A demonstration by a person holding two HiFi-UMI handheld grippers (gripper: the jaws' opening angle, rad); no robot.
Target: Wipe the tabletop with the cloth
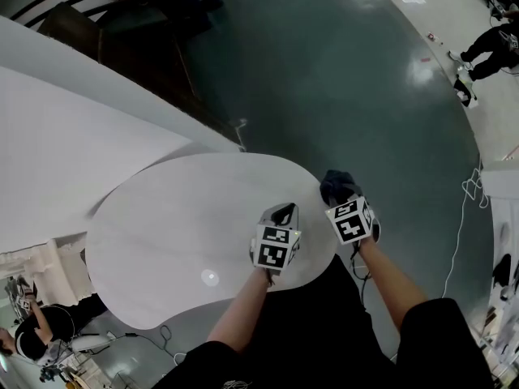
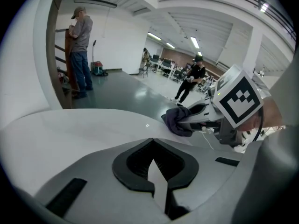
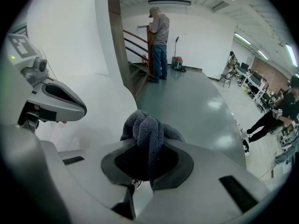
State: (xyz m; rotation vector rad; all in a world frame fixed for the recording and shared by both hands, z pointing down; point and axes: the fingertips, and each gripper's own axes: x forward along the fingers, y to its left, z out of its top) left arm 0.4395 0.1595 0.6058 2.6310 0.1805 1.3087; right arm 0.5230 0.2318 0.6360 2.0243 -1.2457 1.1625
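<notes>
The right claw (image 3: 148, 158) is clamped on the dark grey cloth (image 3: 147, 127), which bunches up out of its jaws at the right-hand edge of the white, rounded worktop (image 1: 162, 233). The left claw (image 2: 152, 149) has its jaws closed together with nothing between them. It is held over the worktop's near right part, just inside that same edge.

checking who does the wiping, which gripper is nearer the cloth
Right. The right gripper has the cloth clamped in its jaws; the left gripper is shut and empty beside it, over the tabletop, apart from the cloth.
</notes>
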